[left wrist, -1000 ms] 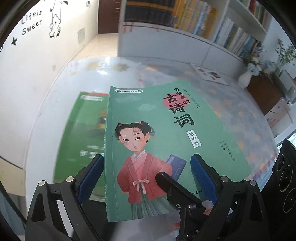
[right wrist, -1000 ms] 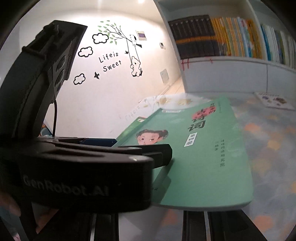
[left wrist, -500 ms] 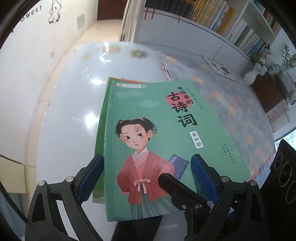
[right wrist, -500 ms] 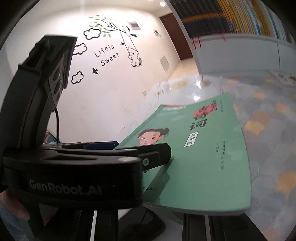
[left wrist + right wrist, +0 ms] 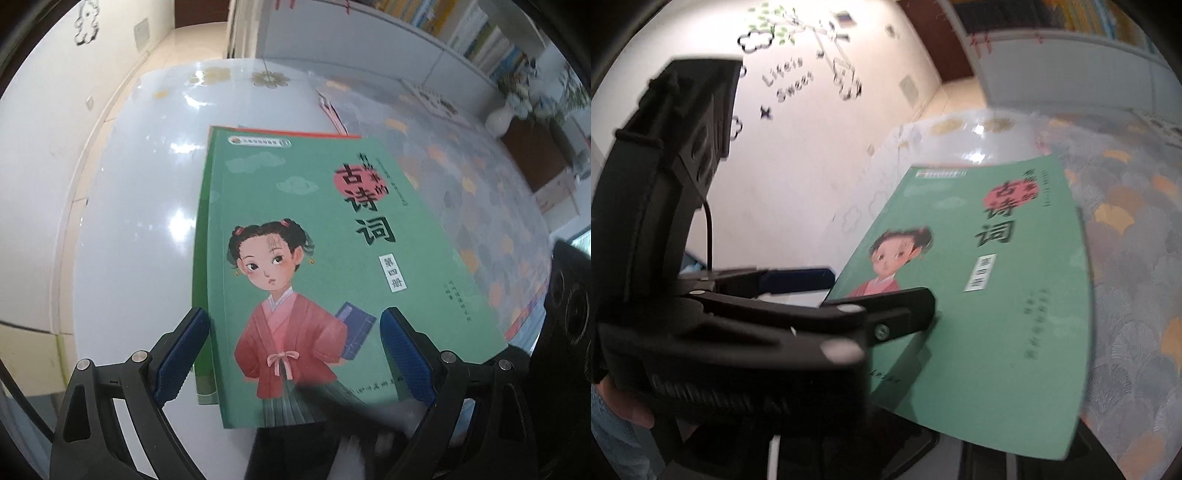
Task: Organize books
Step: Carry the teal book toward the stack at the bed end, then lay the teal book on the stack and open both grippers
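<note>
Lowered since the earlier frame, the teal poetry book [image 5: 332, 258] is settling onto the green book [image 5: 202, 236] on the worktop [image 5: 140, 221]; right gripper [image 5: 351, 406] jaws are opening off its near edge, left gripper [image 5: 295, 354] jaws are standing spread. Next: squaring the stack.

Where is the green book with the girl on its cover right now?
In the left wrist view the green book lies mid-frame atop a stack of books on the table, its near end between the left gripper's open fingers.
</note>
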A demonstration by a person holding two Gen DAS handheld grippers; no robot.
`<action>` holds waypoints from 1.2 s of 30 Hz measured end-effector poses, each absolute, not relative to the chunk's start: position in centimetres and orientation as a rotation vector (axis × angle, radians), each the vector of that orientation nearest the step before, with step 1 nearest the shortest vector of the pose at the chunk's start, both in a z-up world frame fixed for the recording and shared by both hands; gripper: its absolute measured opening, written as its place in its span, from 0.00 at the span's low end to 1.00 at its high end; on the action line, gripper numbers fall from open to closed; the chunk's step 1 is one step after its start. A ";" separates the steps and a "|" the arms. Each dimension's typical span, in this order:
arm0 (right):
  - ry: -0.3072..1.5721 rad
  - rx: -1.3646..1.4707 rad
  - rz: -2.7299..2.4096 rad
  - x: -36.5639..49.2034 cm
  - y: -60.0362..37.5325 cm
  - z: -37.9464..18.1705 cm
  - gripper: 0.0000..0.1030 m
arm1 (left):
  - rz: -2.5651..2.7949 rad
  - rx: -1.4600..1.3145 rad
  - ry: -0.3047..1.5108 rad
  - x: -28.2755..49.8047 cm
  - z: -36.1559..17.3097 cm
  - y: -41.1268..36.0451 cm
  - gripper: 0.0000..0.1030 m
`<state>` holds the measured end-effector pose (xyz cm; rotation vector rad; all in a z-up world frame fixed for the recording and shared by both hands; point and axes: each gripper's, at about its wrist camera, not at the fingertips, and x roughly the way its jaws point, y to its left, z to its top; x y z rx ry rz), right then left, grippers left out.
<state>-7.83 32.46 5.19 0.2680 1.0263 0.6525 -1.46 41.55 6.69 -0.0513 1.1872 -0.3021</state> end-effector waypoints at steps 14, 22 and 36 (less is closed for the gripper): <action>1.233 0.056 0.803 -10.4 30.3 4.8 0.67 | -0.046 -0.271 1.012 -4.5 12.0 47.2 0.90; 1.201 -0.028 0.841 -13.4 22.6 6.0 0.67 | -0.032 -0.234 0.989 -6.3 13.2 42.9 0.91; 1.030 0.057 0.401 -9.8 -2.3 13.1 0.76 | -0.126 -0.155 1.037 -4.5 15.2 23.7 0.91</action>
